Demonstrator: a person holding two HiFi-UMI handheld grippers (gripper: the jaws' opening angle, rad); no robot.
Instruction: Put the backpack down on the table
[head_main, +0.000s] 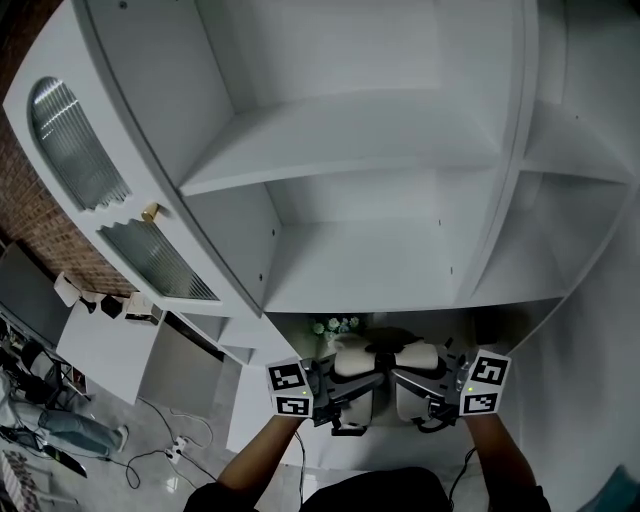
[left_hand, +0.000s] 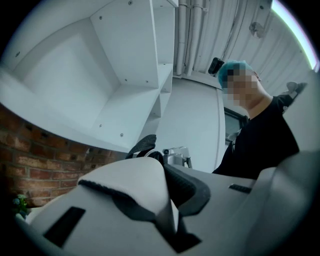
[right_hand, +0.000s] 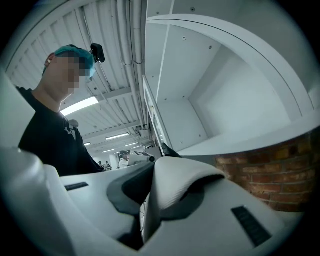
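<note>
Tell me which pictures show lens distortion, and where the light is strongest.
Head view: the straight shelves bow into curves. Left gripper view: black corners ring the round picture. Right gripper view: the same black ring; a ceiling lamp glares brightest.

Our left tool (head_main: 352, 366) and right tool (head_main: 414, 357) held low centre of frame, tips angled inward, close together. Both jaw pairs pressed together, nothing between. Our forearms (head_main: 255, 455) enter from bottom edge.

The shelving (head_main: 380, 150) is white, the brick wall (left_hand: 45, 170) red-brown, the person's shirt (left_hand: 265, 135) black.
</note>
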